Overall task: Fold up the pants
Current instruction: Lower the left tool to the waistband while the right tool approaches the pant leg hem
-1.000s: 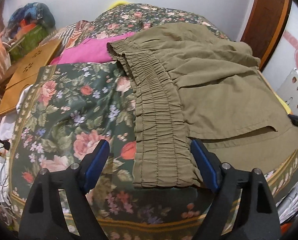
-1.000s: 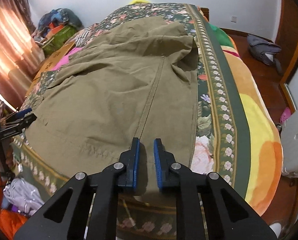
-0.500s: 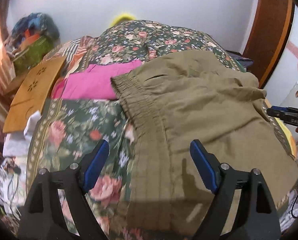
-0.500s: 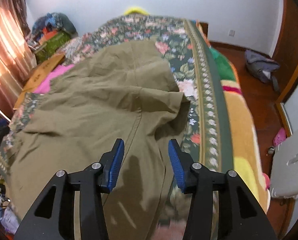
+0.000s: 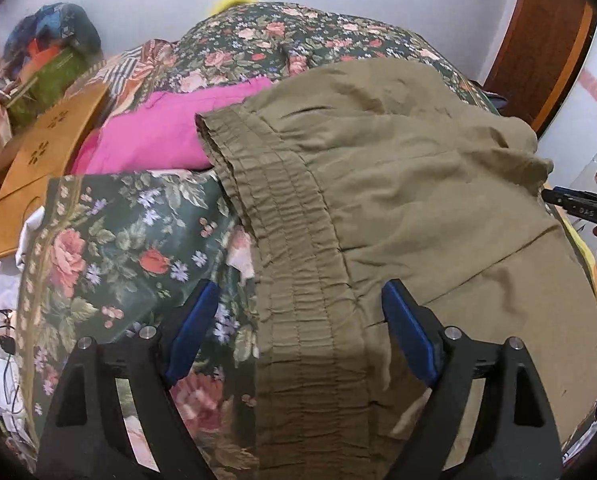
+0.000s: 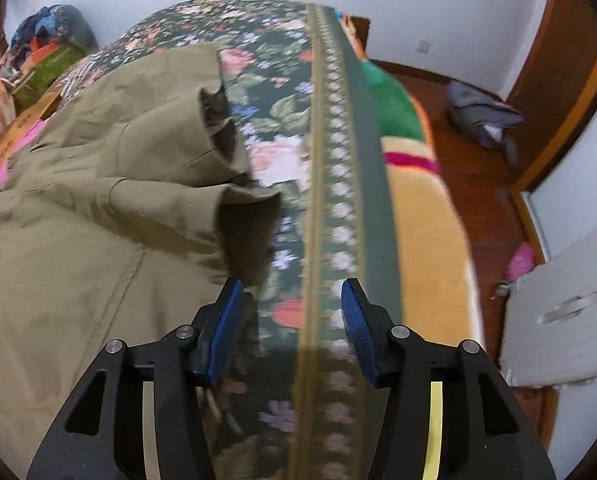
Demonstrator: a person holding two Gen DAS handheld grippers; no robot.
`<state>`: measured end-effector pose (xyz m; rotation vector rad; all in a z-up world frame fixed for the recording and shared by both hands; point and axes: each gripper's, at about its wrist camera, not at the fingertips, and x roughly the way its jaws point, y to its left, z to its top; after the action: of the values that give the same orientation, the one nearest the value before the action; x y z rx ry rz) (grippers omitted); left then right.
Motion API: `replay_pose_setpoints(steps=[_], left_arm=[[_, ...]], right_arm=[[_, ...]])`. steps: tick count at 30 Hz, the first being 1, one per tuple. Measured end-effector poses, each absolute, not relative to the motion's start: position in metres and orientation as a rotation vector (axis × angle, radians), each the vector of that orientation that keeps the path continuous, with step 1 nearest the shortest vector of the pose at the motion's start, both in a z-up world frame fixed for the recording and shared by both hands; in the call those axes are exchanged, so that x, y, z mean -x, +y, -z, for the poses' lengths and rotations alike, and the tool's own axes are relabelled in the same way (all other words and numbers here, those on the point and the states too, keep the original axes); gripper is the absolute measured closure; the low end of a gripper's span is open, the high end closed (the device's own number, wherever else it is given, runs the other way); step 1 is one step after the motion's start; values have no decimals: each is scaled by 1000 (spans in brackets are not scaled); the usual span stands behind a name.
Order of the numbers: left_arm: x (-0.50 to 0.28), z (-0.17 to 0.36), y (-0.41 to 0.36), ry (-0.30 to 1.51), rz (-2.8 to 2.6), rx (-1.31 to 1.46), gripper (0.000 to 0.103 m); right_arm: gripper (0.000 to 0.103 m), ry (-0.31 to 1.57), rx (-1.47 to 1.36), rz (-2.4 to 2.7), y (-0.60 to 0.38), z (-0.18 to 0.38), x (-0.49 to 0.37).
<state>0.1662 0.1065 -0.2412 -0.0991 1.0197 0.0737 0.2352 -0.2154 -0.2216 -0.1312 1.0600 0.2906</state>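
Olive-green pants (image 5: 398, 208) lie spread on the floral bed cover. Their gathered elastic waistband (image 5: 294, 264) runs down the left wrist view and passes between the fingers of my left gripper (image 5: 298, 336), which is open and hovers over it. In the right wrist view the pants (image 6: 98, 208) fill the left side, with the leg cuffs (image 6: 246, 236) folded up. My right gripper (image 6: 288, 324) is open and empty, just right of the cuffs over the bed cover (image 6: 338, 200). The right gripper's tip also shows in the left wrist view (image 5: 578, 204).
A pink garment (image 5: 158, 136) lies beside the waistband. A wooden board (image 5: 42, 168) and piled boxes (image 5: 46, 68) sit at the bed's left. An orange blanket (image 6: 430, 248) hangs on the right edge, with a grey bag (image 6: 482, 116) on the floor.
My right gripper opened wide, let go of the pants hem and moved right past the cuffs. The left gripper stayed open and came down closer over the waistband.
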Motion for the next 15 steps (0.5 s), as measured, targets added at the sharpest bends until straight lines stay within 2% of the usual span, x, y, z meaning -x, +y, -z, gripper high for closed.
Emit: replay_pose_setpoints(steps=[8, 15], left_arm=[[-195, 208, 144, 921, -161, 131, 18], [-248, 217, 175, 928, -183, 167, 18]], right_arm=[[55, 936, 34, -388, -218, 171, -244], [54, 920, 25, -470, -181, 165, -280]])
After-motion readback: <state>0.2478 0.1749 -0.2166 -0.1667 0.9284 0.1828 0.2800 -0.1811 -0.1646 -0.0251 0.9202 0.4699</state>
